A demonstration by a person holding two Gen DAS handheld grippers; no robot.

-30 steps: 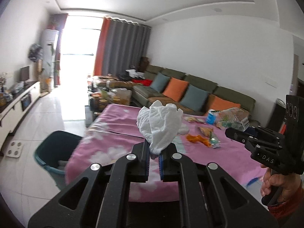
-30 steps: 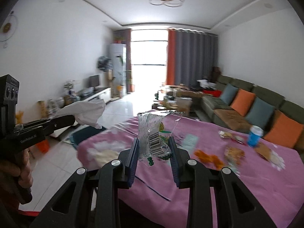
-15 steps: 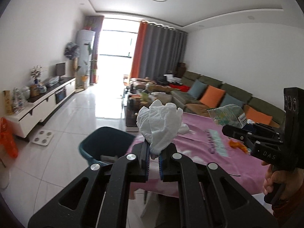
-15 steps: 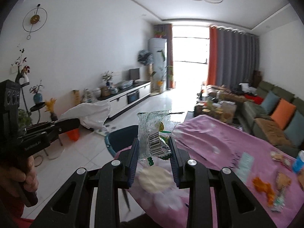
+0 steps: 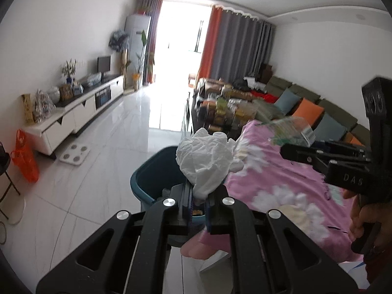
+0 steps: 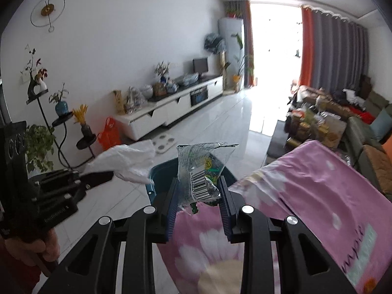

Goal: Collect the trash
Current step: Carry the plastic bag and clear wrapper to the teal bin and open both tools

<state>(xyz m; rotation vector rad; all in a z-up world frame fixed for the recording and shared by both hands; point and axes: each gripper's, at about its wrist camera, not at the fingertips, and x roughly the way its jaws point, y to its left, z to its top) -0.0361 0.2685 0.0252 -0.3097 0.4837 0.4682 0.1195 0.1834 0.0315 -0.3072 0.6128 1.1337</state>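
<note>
On the floor just past the near corner of the desk stands a teal bin, its rim showing in both views; the left wrist view catches a few scraps low inside it, one orange-brown, though the fingers cover most of its mouth and the rest of its contents cannot be made out. The left gripper has its fingers pinched narrow on the neck of a crumpled white tissue, which billows up in front of the bin's right rim. Right of it, across the pink flowered cloth on the desk, the right gripper holds a crinkled clear wrapper with a barcode and green print upright between its fingers, which stand moderately apart with the pads pressing its sides. Only the right wrist view shows the wrapper's barcode clearly and the bin behind it; in the left wrist view the wrapper is a blurred patch above the other tool. The person's right hand is cut off at the frame edge, and the left hand is mostly hidden behind its handle.
</note>
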